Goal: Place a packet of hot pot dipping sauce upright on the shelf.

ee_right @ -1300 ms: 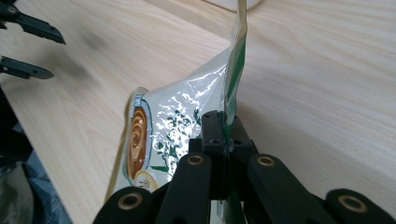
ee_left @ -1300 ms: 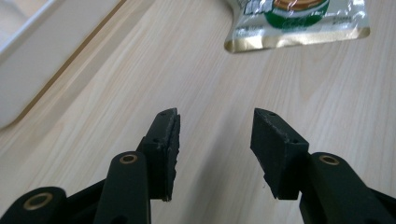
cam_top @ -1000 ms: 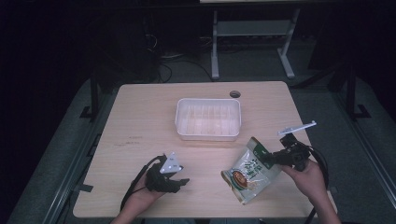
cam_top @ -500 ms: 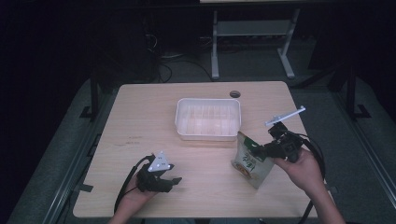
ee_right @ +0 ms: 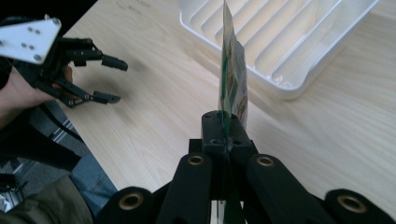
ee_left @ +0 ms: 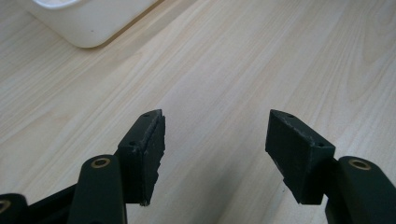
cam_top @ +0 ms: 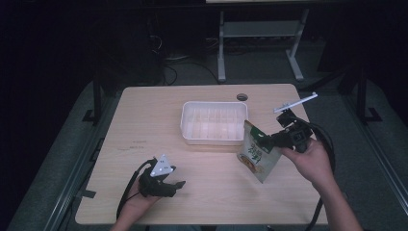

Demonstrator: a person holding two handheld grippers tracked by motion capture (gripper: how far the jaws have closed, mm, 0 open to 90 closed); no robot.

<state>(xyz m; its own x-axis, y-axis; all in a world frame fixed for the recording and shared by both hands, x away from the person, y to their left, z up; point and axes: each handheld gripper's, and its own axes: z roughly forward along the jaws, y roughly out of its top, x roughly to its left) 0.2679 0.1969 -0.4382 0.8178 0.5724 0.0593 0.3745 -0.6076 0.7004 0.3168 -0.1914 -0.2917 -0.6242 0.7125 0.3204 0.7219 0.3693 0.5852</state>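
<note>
Right tongs [cam_top: 269, 140] clamp the snack pouch [cam_top: 256, 156] by its edge, right of centre beside the tray [cam_top: 211, 139] (thin grip, could slip); left tongs [cam_top: 174, 184] gape empty, lower left.

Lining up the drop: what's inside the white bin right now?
The white bin shows a bare ribbed floor, nothing in it. The pouch, clamped in the right gripper, covers its near right corner, so that corner can't be checked.

A white tray [cam_top: 214, 138] sits near the desk's [cam_top: 159, 110] middle, toward the far edge; a round hole [cam_top: 242, 97] lies by that edge.
</note>
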